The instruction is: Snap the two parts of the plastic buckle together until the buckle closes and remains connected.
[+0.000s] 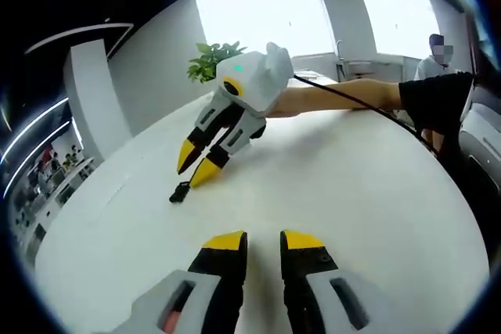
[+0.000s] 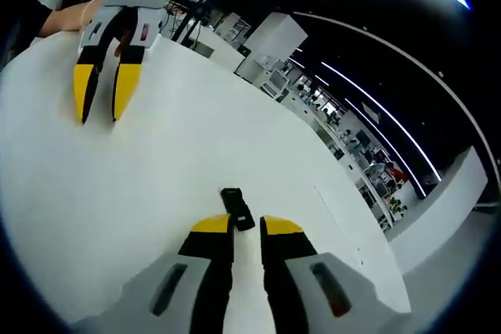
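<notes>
White table (image 1: pixel 337 193) everywhere, and on it sits the black buckle (image 2: pixel 236 208), one small dark piece as far as I can make out. From the right gripper view it lies flat just ahead of my right gripper (image 2: pixel 247 226), right by the yellow tips, jaws a little apart and not holding anything. Across the table my left gripper (image 2: pixel 99 91) points down at the surface, jaws also slightly parted and empty. From the left gripper view, my left gripper (image 1: pixel 263 240) is at the bottom, and the right gripper (image 1: pixel 196 168) is tilted down with its tips just above the buckle (image 1: pixel 180 192). No containers I can spot. A plant (image 1: pixel 210 59) stands past the table's far edge.
</notes>
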`<action>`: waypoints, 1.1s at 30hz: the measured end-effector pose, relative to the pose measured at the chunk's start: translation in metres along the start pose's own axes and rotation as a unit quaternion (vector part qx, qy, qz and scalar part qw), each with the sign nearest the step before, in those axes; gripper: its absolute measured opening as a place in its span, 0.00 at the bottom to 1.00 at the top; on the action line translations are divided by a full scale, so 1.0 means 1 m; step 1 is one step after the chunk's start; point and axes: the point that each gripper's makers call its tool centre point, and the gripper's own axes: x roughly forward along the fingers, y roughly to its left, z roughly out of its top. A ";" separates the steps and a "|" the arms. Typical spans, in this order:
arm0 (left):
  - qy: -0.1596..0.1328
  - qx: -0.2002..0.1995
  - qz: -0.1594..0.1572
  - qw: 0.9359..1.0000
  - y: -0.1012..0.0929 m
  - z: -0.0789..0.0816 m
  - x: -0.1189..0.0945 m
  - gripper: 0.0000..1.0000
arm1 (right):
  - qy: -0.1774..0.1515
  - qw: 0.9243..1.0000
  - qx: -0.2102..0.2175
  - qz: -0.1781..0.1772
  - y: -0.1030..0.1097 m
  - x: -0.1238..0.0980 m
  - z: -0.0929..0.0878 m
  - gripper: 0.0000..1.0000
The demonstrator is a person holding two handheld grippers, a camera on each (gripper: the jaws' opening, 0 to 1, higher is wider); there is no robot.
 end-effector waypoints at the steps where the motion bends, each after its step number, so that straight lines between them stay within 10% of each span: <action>1: 0.000 0.000 0.000 1.000 0.000 0.000 0.000 0.16 | 0.000 1.000 0.000 -0.001 0.000 0.000 0.000 0.12; 33: -0.021 -0.001 0.070 0.997 0.027 0.012 -0.010 0.17 | -0.001 0.998 0.068 -0.006 -0.003 -0.001 0.004 0.12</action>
